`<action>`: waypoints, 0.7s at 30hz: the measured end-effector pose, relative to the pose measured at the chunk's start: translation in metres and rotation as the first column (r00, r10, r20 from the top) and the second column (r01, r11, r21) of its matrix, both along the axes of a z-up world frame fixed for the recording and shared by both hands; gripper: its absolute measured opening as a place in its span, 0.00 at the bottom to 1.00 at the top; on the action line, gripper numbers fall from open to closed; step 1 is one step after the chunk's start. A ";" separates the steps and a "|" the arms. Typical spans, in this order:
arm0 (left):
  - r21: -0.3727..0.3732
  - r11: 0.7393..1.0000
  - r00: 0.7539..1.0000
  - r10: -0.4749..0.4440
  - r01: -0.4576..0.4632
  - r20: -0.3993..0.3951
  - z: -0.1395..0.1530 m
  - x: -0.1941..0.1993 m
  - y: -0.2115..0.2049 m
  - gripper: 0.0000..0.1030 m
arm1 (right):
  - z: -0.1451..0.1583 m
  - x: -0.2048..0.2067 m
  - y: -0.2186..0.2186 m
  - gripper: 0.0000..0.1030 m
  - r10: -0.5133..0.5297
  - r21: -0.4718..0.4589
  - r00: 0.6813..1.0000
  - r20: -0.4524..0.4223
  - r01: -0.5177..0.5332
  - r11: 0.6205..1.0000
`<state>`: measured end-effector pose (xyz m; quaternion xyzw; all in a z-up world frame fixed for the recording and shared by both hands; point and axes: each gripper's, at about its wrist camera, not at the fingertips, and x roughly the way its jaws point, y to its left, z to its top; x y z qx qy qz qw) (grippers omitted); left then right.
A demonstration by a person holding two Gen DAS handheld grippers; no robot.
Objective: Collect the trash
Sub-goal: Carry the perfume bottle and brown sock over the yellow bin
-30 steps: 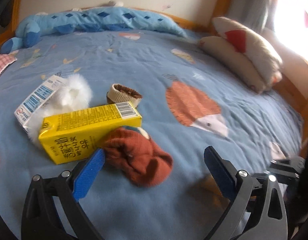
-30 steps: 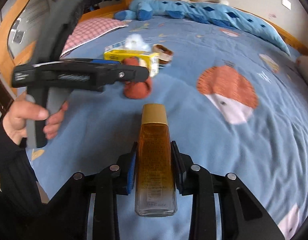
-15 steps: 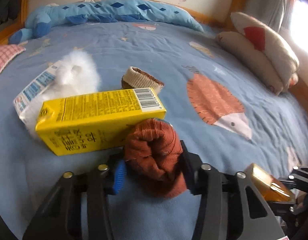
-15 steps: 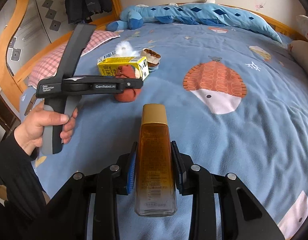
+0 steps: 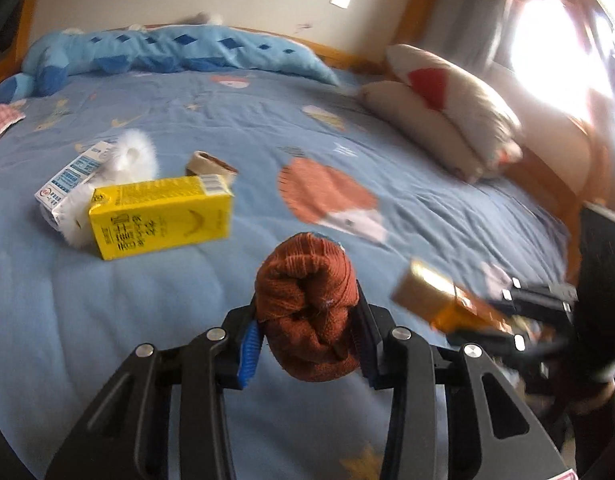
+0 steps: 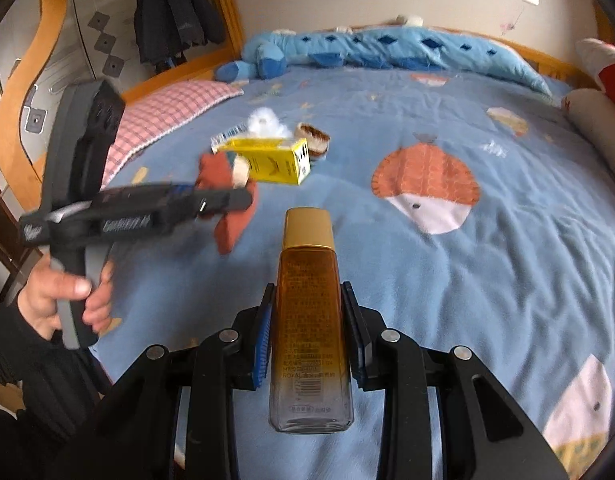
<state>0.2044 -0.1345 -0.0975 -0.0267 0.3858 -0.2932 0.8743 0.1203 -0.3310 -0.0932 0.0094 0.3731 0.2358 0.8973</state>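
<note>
right gripper (image 6: pixel 307 332): i see its jaws clamped on the amber bottle (image 6: pixel 309 320), pads on both flat sides, gold cap pointing away from me.
left gripper (image 5: pixel 307 340): jaws closing, and i see the rust-red sock (image 5: pixel 307 308) pinched between the blue pads, bunched up and lifted clear of the bedspread (image 5: pixel 147 320).
left hand (image 6: pixel 67 296): in the right wrist view it wraps the grey handle, dark sleeve at the wrist.
yellow carton (image 5: pixel 159 216): lies on its side on the bedspread, beyond the sock and to the left, apart from it.
white fluffy item (image 5: pixel 127 160): just behind the yellow carton, touching it.
white and blue carton (image 5: pixel 67 184): flat beside the fluffy item, partly under it.
beige cuffed item (image 5: pixel 211 162): just behind the yellow carton's right end; i cannot tell what it is.
blue plush toy (image 5: pixel 167 52): stretched along the far edge of the bed.
cushions (image 5: pixel 447 120): far right, stacked.
</note>
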 end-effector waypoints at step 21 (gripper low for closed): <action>-0.154 0.888 0.900 -0.435 0.433 0.024 0.038 -0.180 -0.102 0.39 | 0.061 -0.223 -0.077 0.30 -0.390 0.083 0.895 0.217 0.381 0.921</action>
